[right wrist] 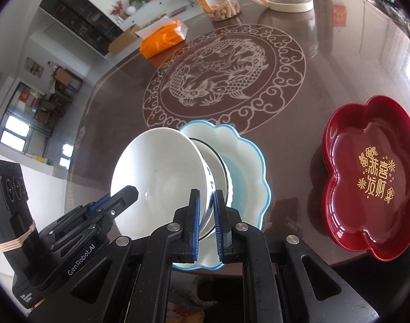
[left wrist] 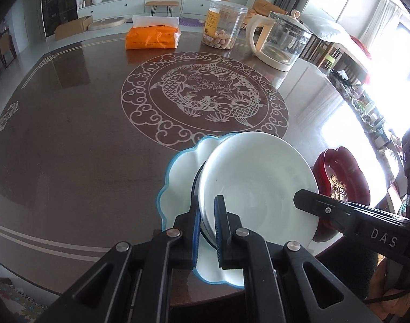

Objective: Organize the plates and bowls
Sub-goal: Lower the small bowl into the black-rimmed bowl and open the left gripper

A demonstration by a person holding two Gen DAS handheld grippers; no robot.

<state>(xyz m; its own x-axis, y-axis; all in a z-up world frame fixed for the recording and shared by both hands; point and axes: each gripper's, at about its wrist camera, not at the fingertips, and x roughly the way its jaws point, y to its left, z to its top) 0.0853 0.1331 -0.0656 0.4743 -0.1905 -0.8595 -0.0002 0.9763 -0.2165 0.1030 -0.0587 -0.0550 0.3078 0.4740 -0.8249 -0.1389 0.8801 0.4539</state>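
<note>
Blue motif on bowl (right wrist: 161, 177) wall only in right view; both tongs (left wrist: 207, 231) (right wrist: 206, 224) grip rim.

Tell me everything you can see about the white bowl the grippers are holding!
The white bowl looks like glossy ceramic, plain inside, with blue marks outside. It is tipped, over the blue-rimmed scalloped plate. The left gripper and right gripper each pinch its rim, on opposite sides. Another bowl seems nested beneath it.

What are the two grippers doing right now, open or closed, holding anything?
Left gripper: closed on the rim of the white bowl.
Right gripper: closed on the opposite rim of the same bowl, tilted over the blue-edged plate.
</note>
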